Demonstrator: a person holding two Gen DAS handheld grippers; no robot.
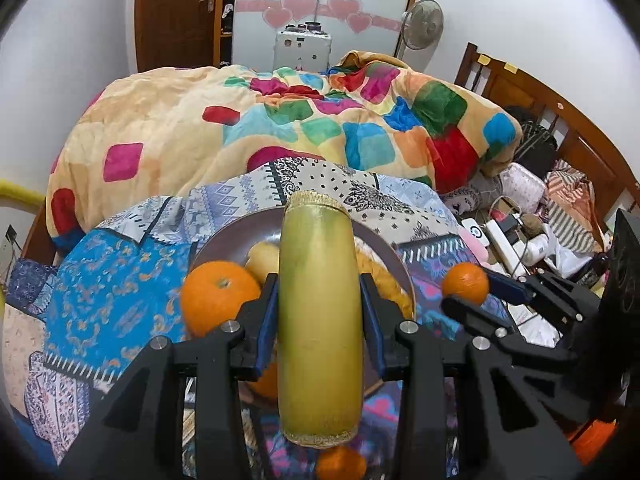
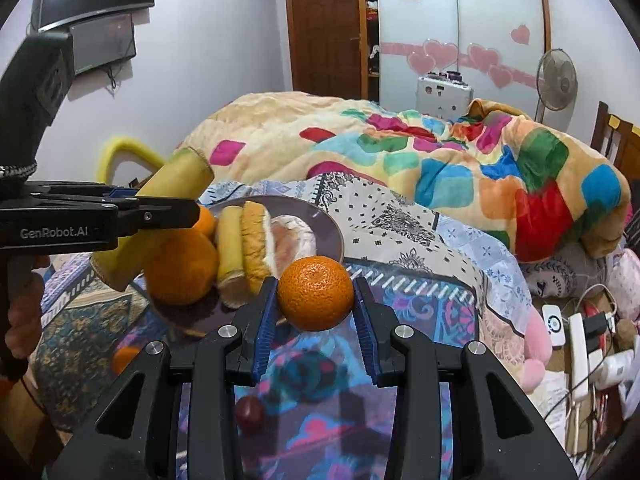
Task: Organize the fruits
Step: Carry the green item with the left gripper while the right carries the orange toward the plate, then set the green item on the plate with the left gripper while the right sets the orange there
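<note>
My left gripper (image 1: 319,284) is shut on a long yellow-green stalk piece (image 1: 318,320), held lengthwise above a brown plate (image 1: 236,232). On the plate lie a large orange (image 1: 218,294), a second yellow stalk piece (image 2: 230,240) and a bun-like cut fruit (image 2: 256,240). My right gripper (image 2: 315,286) is shut on a small orange (image 2: 316,294), just to the right of the plate (image 2: 324,220). The right wrist view shows the left gripper (image 2: 176,200) side-on at the left with its stalk piece (image 2: 180,178) tilted over the large orange (image 2: 182,268).
All this sits on patterned cloths (image 1: 120,300) on a bed with a bright quilt (image 1: 280,120) behind. A loose small orange (image 2: 124,358) and a dark red fruit (image 2: 250,414) lie on the cloth in front. Chargers and cables (image 2: 576,340) clutter the right side.
</note>
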